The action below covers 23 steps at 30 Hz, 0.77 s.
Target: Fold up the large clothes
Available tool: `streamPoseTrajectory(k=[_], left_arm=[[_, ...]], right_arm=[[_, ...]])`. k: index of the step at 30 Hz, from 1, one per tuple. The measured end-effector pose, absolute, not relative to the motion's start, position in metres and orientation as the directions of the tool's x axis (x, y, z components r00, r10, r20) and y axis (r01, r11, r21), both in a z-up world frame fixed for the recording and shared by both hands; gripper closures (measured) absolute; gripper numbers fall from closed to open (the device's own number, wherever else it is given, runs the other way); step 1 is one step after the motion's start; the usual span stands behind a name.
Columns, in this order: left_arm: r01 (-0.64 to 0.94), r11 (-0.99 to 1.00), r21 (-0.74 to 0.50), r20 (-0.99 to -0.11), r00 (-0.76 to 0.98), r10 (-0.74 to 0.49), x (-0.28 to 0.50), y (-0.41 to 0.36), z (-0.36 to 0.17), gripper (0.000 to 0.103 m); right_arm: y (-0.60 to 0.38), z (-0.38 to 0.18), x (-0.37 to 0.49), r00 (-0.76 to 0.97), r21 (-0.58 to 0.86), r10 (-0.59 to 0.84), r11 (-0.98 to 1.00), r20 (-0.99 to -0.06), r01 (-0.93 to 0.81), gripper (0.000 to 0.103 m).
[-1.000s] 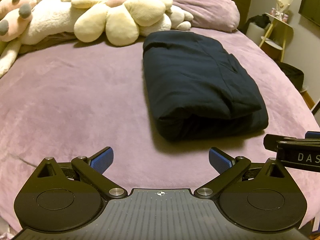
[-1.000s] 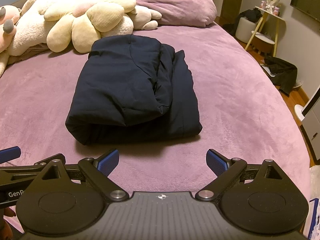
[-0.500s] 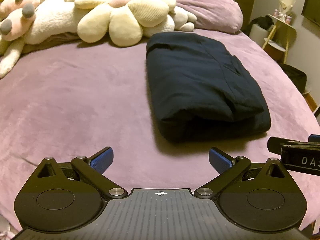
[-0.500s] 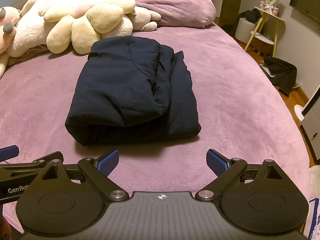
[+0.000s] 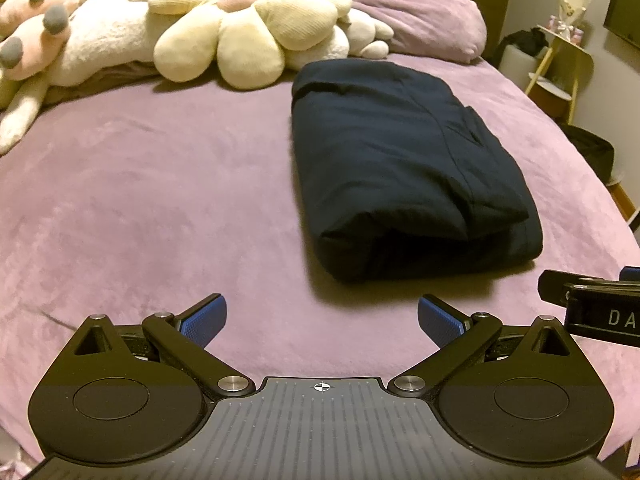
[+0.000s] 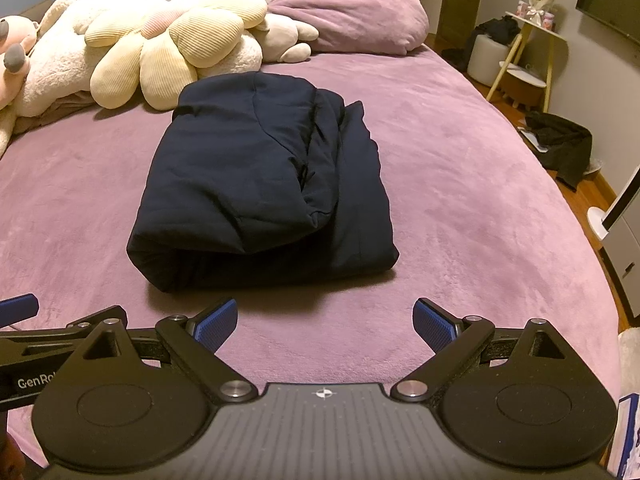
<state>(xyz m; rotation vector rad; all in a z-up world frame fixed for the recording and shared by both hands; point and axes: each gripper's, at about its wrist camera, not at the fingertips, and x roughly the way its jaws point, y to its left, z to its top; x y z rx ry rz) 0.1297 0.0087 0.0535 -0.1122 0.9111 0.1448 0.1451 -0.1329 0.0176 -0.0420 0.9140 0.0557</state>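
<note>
- Both my wrist views are dim and warm, with a yellowish indoor cast over the purple bed [image 5: 160, 200].
- The folded dark garment [image 6: 256, 176] throws a soft shadow toward me on the bed cover.
- Its folds read poorly; the dark cloth swallows detail.
- Fisheye bending curves the bed's edges and the room's walls.
- The corners go black.
- I see slight softness and grain throughout, and no harsh glare.

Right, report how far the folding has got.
Done: the dark navy garment lies as a compact folded bundle on the purple bedspread. In hand: nothing; the left gripper and the right gripper are open, short of it. Left: no unfolded clothes on the bed.
</note>
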Motion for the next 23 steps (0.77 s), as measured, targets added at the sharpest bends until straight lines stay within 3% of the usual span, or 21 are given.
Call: streamPoseTrajectory(k=[23], left_arm=[[-0.158,0.987,-0.018,-0.790,0.607,0.083,0.1279,0.0041,0.0532,0.000]], right_arm=[[-0.1324,0.0170,0.1434,0.614,-0.013,0.022,0.999,-0.789,-0.052,0.007]])
